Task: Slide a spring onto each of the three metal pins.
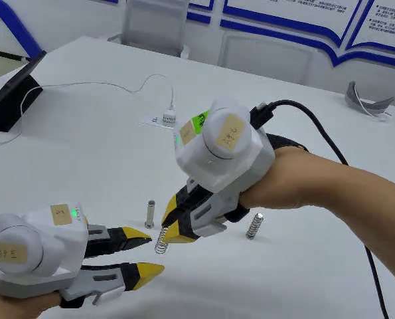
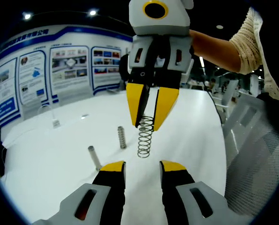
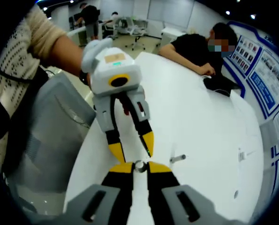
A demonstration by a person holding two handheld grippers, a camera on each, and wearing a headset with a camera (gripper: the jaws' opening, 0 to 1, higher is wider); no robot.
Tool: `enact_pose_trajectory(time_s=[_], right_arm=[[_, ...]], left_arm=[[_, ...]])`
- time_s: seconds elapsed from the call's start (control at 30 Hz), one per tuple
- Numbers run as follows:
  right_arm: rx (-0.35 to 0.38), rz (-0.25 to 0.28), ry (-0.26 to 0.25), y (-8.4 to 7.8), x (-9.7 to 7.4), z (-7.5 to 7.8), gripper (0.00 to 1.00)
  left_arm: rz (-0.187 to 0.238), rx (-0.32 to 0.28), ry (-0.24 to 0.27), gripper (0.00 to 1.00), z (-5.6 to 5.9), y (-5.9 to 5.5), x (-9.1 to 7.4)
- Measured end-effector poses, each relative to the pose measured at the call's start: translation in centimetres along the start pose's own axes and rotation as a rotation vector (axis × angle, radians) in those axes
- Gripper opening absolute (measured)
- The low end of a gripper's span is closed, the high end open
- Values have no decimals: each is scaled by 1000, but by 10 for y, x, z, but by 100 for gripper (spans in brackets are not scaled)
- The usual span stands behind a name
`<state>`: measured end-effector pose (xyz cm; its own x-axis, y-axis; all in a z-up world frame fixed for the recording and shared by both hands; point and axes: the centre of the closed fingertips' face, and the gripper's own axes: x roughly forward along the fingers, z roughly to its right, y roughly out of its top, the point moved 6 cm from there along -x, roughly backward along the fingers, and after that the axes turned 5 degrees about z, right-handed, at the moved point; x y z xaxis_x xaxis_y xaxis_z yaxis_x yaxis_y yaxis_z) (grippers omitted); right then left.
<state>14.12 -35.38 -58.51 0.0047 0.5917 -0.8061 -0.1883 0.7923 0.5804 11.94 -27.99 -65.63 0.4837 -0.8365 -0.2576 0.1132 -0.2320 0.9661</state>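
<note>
Nearest, the left gripper (image 1: 154, 251) held its fingers released, apart and empty. Just beyond, the right gripper (image 1: 169, 229) clenched its fingers on a spring (image 1: 161, 242) hanging towards the white tabletop (image 1: 84, 133). A metal pin (image 1: 150, 214) stood upright just beside it, and a second spring (image 1: 254, 226) stood farther right.

White right gripper (image 1: 166, 231), yellow-tipped black fingers (image 1: 172, 207); silver spring (image 1: 161, 242), grey pin (image 1: 150, 214), white table (image 1: 84, 146)

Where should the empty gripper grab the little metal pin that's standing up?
Probably across the middle of the pin, coming level from its side with the open left gripper. It stands upright, thin and round, so the jaws pinch it squarely, leaving its top free.
</note>
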Motion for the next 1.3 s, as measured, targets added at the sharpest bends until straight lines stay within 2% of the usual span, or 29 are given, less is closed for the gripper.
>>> enact_pose_trajectory(time_s=[0.53,1.3], right_arm=[[7,-6,-34,4,-6,26,12],[31,-23,-100,7,-1,70,12]], left_arm=[[-2,-38,51,45,-9,-6,-5],[-10,-68,77,53,-12,-13,-9]])
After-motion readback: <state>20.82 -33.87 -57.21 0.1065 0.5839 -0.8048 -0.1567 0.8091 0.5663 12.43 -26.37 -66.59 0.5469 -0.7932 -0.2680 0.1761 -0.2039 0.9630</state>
